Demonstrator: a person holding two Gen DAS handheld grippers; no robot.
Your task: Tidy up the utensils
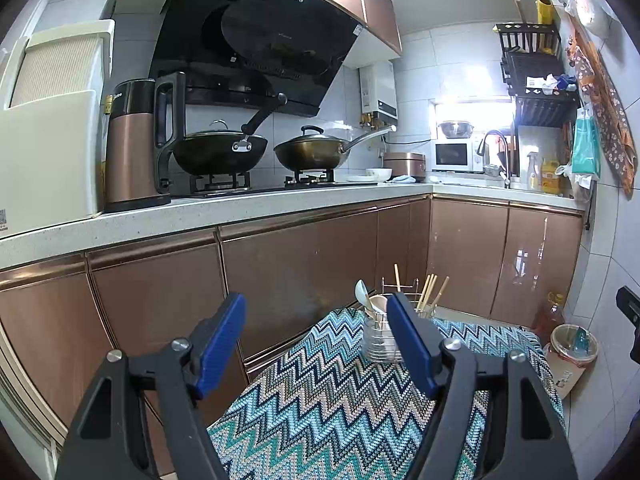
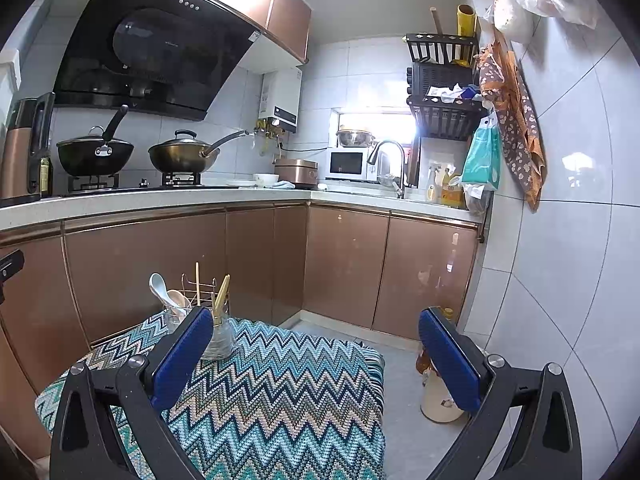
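Left gripper [image 1: 316, 312]: blue pads spread wide, nothing between them — raised above the zigzag cloth [image 1: 320, 400].
Right gripper [image 2: 316, 326]: likewise spread wide, holding nothing, above the same cloth.
Utensil holder [image 1: 380, 336]: upright at the cloth's far edge, near the brown cabinets [image 1: 304, 264].
Spoons [image 1: 362, 292]: standing in the left cup.
Chopsticks [image 1: 430, 292]: upright in the right cup — one apart in the wire frame.

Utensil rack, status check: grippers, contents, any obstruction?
Left gripper and right gripper: jaws open, empty. Utensil rack upright on zigzag cloth, holding spoons and chopsticks. Nothing blocking the approach.
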